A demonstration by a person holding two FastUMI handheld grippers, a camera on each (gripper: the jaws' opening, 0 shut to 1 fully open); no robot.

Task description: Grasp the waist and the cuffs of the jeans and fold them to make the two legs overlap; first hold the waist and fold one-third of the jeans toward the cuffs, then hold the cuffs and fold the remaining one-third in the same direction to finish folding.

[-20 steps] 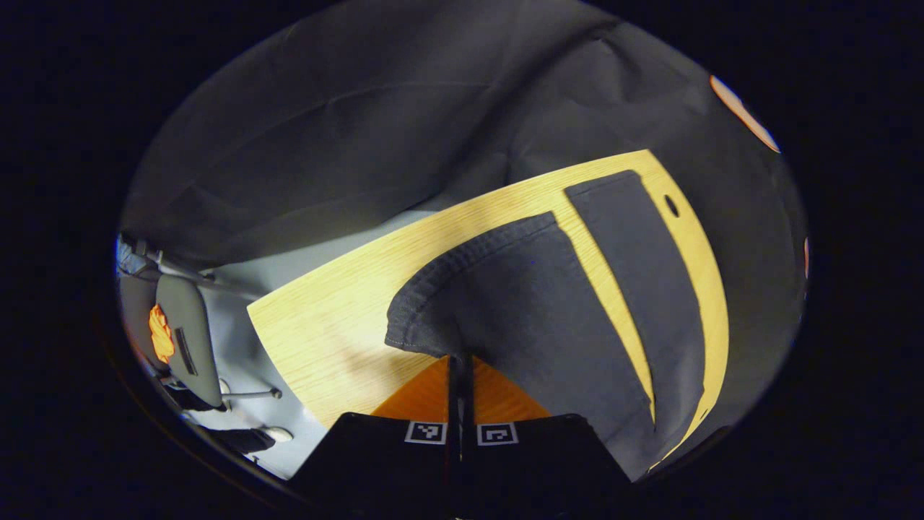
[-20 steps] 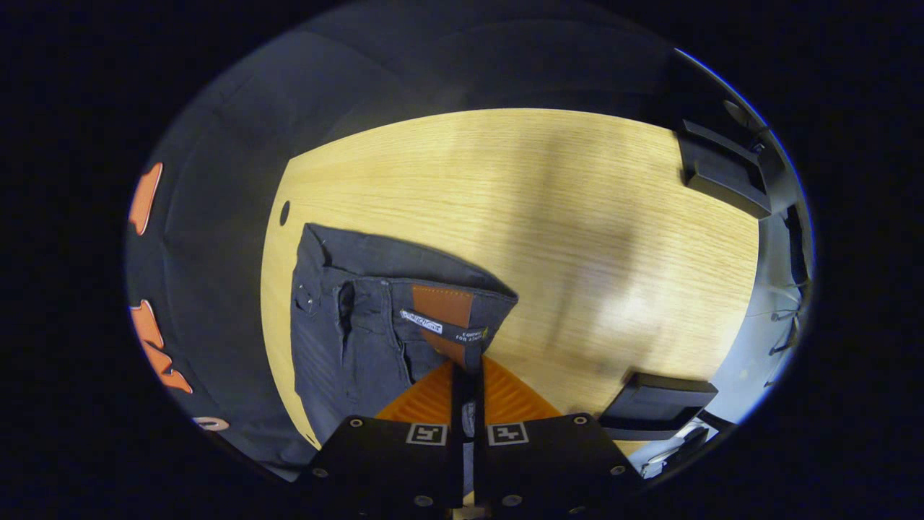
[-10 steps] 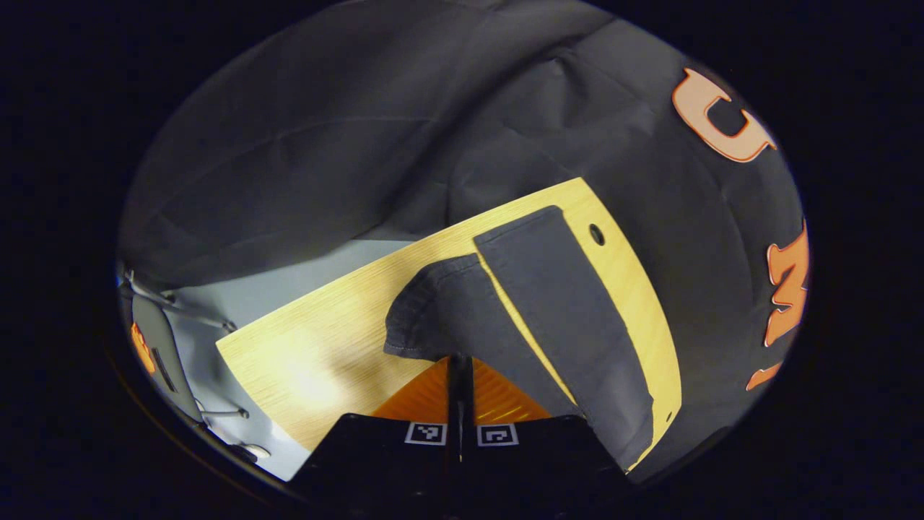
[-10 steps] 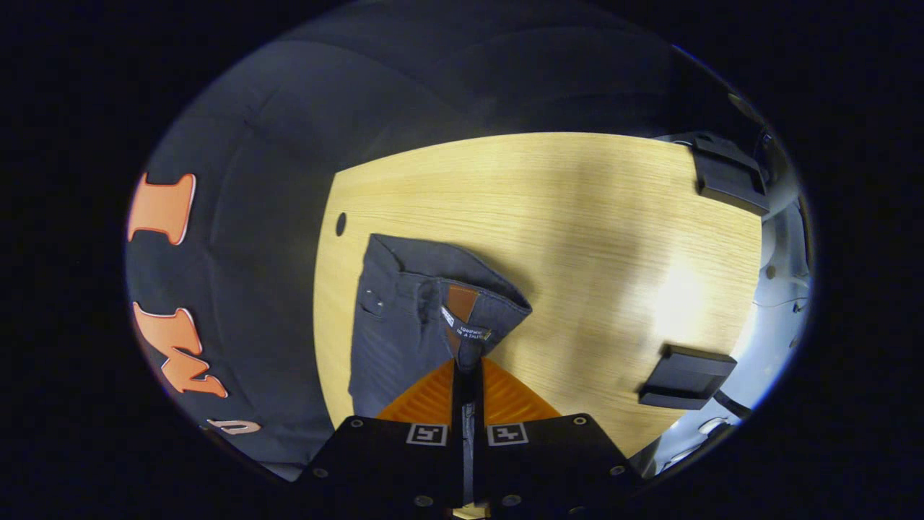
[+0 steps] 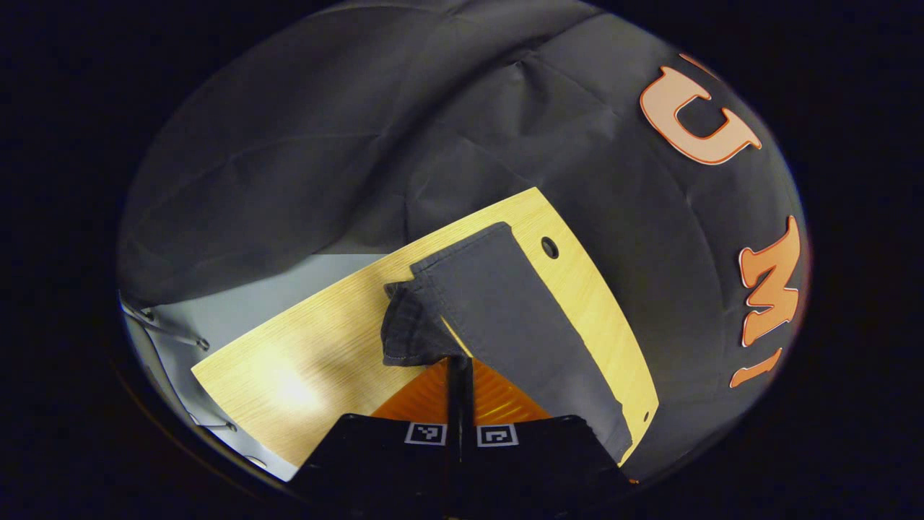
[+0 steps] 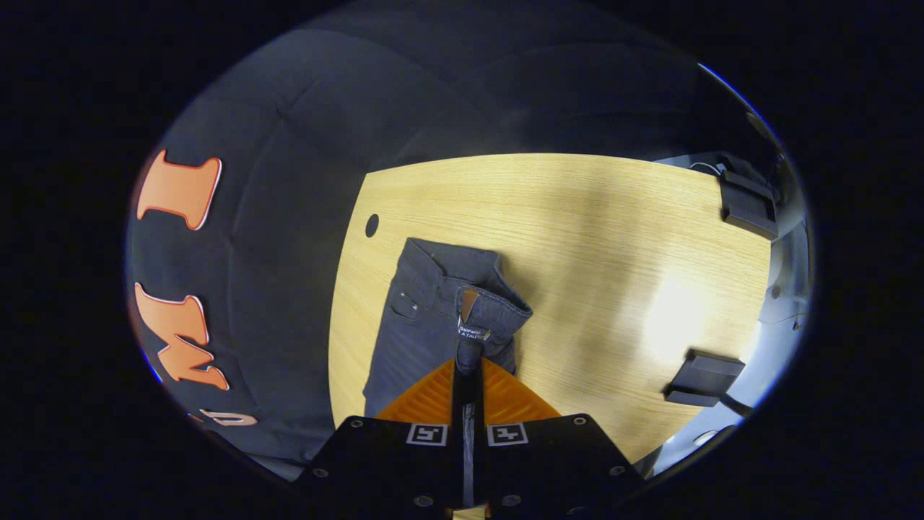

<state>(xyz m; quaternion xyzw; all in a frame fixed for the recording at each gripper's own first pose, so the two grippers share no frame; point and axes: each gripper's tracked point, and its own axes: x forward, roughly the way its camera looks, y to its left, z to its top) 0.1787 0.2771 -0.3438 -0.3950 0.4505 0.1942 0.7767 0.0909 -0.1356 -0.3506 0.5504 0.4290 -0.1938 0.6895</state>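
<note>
In the left gripper view, the left gripper (image 5: 460, 361) is pinching the hem of one cuff (image 5: 404, 332) of the jeans (image 5: 505, 318), its two fingers pressed together on the bunched dark cloth. Just ahead of the fingertips, that cuff is hanging gathered and lifted above the bench (image 5: 317, 361). Beyond it and to the right, the other leg (image 5: 520, 325) is lying flat on the pale wood, running from the gripper's right side up toward the far edge. A small round hole (image 5: 550, 247) in the bench is sitting just past that leg's far end.

In the right gripper view, the right gripper (image 6: 468, 365) is pinching the waist (image 6: 473, 328) of the jeans (image 6: 426, 325), fingers closed on the waistband just below a small white tag. Directly ahead, the waistband is standing raised and curled open, showing a brown patch inside. To the gripper's left, the rest of the jeans is lying on the bench (image 6: 592, 238). Farther left, the round hole (image 6: 372, 224) is showing near the bench's edge. Off to the right, two dark box-like objects (image 6: 704, 375) are sitting at the bench's border, well apart from the jeans.
</note>
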